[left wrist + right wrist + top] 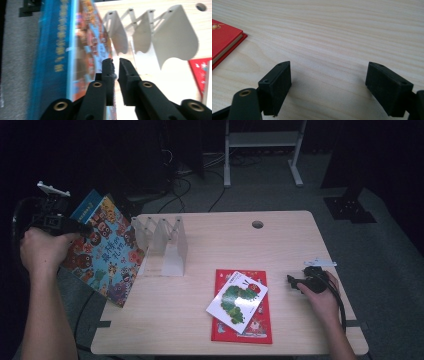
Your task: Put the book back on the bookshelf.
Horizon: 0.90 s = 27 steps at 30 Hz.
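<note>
Picture book with the blue spine and the crowd of cartoon animal faces on its glossy cover (102, 252) is what the work turns on right now: it hangs tilted off the left edge of the counter (280, 240), its lower corner dipping towards the front-left corner, raised clear of the wood. The left hand-held gripper (82, 226) has its black jaws clenched on the upper edge of the cover; in the left gripper view the two pads (109, 72) stand nearly together with the thin board pinched between them. I'd judge the book light but wide and flat, so a pinch at one edge lets it swing and sag; the laminated cover looks slick, and a grip closer to the spine, where it is stiffest, would carry it more steadily. Just beside it stands the clear plastic book rack with upright dividers (162, 245), near the rear-left part of the counter. The right hand-held gripper (291, 280) rests by the right edge, jaws spread wide over bare wood, holding nothing. Near the front edge lies a red hardback book (250, 330) with a white caterpillar book (237, 301) slanted on top of it
</note>
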Motion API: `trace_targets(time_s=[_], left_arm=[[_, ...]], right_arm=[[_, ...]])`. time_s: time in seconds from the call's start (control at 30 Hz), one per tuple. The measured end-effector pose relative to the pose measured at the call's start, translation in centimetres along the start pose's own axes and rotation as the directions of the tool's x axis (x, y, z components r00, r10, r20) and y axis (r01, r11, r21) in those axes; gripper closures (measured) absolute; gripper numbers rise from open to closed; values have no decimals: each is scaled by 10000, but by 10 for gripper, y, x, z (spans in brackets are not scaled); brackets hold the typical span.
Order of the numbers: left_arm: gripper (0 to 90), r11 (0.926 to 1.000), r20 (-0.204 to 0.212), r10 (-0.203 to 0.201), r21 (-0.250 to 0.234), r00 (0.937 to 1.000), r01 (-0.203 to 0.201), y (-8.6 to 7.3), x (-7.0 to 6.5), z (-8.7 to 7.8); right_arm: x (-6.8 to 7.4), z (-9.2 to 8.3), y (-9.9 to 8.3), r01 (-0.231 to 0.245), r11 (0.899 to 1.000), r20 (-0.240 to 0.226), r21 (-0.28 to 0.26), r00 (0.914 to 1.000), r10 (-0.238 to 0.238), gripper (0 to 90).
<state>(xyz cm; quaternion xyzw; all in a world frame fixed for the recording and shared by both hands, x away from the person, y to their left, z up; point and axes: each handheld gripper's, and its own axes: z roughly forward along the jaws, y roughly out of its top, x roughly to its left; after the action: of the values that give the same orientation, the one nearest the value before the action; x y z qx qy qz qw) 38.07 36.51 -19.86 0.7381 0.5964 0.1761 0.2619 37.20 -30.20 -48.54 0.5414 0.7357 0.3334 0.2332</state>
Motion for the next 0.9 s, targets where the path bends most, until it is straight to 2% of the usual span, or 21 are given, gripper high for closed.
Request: trace_targets(time_s=[0.13, 0.47, 0.67, 0.9], left_arm=[[896, 9999, 175, 99, 84, 9998, -101, 1, -5, 3], [900, 9985, 786, 500, 176, 9956, -516, -1, -20, 14], [900, 9959, 1327, 858, 185, 9874, -890, -6, -34, 26], [898, 9895, 1557, 1297, 435, 9793, -1380, -12, -54, 43]], right_arm=[[0, 0, 0, 6, 10000, -12, -4, 10000, -6, 195], [0, 0, 0, 10, 10000, -25, -3, 10000, -10, 194], [0, 0, 0, 27, 10000, -30, 0, 10000, -27, 193], [0, 0, 0, 57, 10000, -57, 14, 10000, -57, 182]])
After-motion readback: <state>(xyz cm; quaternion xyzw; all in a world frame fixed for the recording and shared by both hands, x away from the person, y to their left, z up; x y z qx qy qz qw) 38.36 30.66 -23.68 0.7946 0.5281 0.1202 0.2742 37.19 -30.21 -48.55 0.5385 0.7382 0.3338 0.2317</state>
